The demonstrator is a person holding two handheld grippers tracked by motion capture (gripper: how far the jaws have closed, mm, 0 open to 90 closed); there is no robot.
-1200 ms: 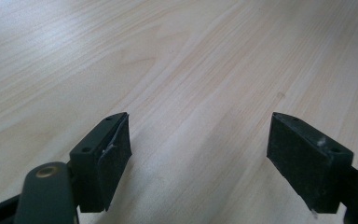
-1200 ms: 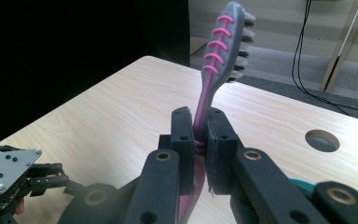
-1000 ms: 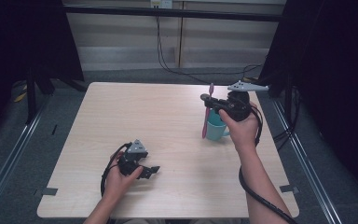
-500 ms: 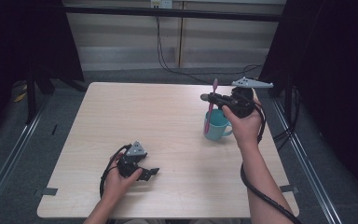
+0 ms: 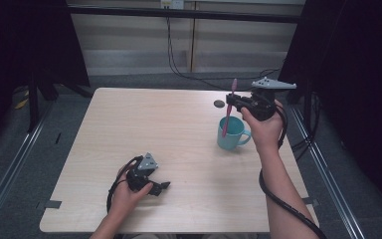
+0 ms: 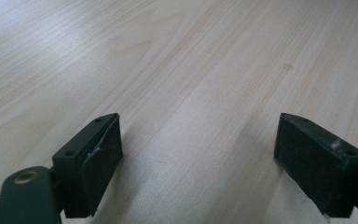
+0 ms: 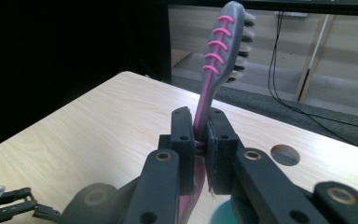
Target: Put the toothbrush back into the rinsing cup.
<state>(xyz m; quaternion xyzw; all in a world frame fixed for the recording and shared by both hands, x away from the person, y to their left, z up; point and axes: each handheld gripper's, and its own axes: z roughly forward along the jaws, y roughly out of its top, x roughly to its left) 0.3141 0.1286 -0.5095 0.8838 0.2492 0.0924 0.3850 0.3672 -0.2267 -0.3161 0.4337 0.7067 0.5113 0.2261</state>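
My right gripper [image 5: 230,101] is shut on a pink and grey toothbrush [image 5: 228,113], held upright with its bristle head up. The brush's lower end hangs above a teal mug [image 5: 231,133] that stands on the right part of the wooden table [image 5: 169,134]. In the right gripper view the jaws pinch the toothbrush [image 7: 214,74] at its neck, and the mug's rim [image 7: 221,215] peeks out below. My left gripper [image 5: 163,186] rests low on the table near the front edge, open, with bare wood between its pads [image 6: 100,161].
A dark round cable hole [image 5: 219,104] sits in the table just behind the mug. Black cables trail from both grippers. Dark curtains and metal frame rails flank the table on both sides.
My right gripper has lifted the toothbrush a little and shifted back and right over the mug. The left gripper has stayed in place on the table.
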